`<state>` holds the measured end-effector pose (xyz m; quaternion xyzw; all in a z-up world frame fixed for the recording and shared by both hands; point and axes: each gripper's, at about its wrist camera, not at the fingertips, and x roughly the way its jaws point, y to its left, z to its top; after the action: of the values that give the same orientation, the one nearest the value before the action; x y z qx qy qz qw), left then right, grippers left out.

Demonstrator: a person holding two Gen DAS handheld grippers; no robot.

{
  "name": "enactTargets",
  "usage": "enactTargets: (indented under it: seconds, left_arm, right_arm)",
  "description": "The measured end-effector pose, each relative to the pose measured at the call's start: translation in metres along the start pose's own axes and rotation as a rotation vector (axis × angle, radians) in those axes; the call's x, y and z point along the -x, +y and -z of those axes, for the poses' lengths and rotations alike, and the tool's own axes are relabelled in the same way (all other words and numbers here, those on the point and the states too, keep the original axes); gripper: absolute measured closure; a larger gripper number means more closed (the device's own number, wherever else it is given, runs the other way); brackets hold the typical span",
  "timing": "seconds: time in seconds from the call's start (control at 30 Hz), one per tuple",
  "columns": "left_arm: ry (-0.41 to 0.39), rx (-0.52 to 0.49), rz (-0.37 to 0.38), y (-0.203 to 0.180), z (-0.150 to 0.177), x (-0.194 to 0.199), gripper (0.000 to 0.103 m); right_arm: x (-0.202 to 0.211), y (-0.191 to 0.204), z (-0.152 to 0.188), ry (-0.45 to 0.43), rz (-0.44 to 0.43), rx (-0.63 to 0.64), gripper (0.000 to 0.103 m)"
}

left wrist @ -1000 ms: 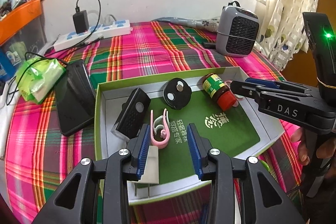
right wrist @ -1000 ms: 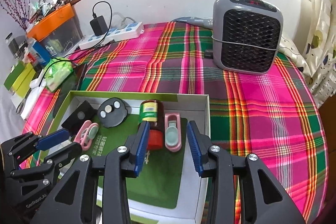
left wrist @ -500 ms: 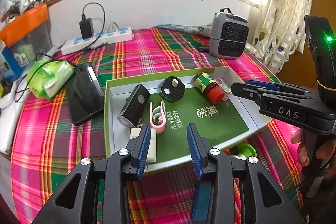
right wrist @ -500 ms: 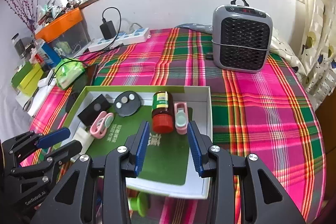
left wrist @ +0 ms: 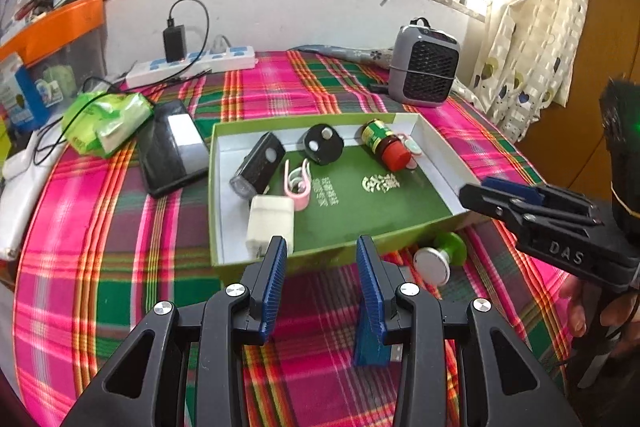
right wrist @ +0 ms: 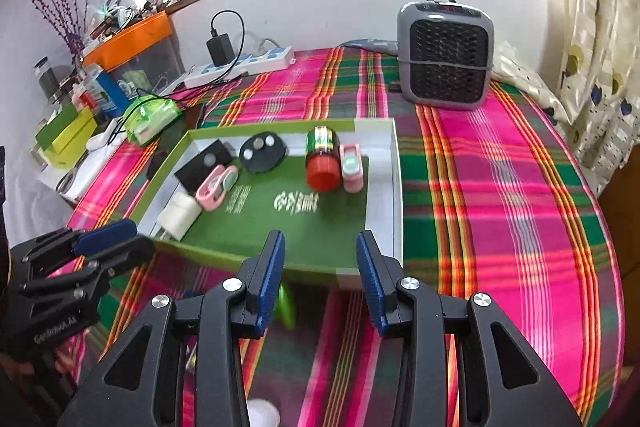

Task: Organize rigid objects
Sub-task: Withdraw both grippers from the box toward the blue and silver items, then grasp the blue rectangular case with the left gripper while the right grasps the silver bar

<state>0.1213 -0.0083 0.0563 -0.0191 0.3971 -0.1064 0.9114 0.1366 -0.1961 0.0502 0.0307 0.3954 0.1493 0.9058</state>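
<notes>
Six small things lie in the green tray (left wrist: 436, 139), as the left wrist view shows: a black bike light (left wrist: 259, 163) near its left wall, a white charger (left wrist: 269, 223) in front of that, a pink clip (left wrist: 298, 183) just right of the light, a round black disc (left wrist: 323, 147) toward the tray's far wall, a red-capped bottle (left wrist: 386, 147) lying on its side right of the disc, and a pink piece (left wrist: 412, 147) touching the bottle's far side. Outside the tray's near wall, on the plaid table (left wrist: 120, 267), rest a green-and-silver knob (left wrist: 438, 259) and a blue USB stick (left wrist: 372, 347). The left tool (left wrist: 322, 283) hangs before the tray with its jaws spread, empty. The right tool (left wrist: 496, 193) reaches in beside the tray's right corner.

From the right wrist view, the right tool (right wrist: 320, 275) is likewise spread and empty, poised at the tray's (right wrist: 396, 187) near wall. The left tool (right wrist: 108, 241) sits off the tray's near-left corner. A grey heater (right wrist: 446, 53) stands well behind the tray.
</notes>
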Motion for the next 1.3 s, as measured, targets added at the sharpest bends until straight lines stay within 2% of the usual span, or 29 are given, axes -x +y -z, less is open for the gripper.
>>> enactTargets:
  seconds: [0.3, 0.6, 0.9, 1.3]
  left_arm:
    - [-0.001, -0.008, 0.010, -0.002, 0.018, 0.010, 0.068]
    - [0.058, -0.061, 0.055, -0.022, 0.033, -0.003, 0.068]
    - [0.105, -0.089, 0.042, -0.031, 0.035, -0.022, 0.068]
    - [0.119, -0.096, 0.035, -0.029, 0.032, -0.032, 0.068]
  right_arm:
    - [0.012, 0.002, 0.025, 0.002, -0.002, -0.015, 0.064]
    - [0.019, 0.008, 0.045, 0.008, -0.006, -0.021, 0.064]
    - [0.025, 0.013, 0.051, -0.002, -0.012, -0.017, 0.064]
    - [0.025, 0.018, 0.050, 0.004, -0.007, -0.006, 0.064]
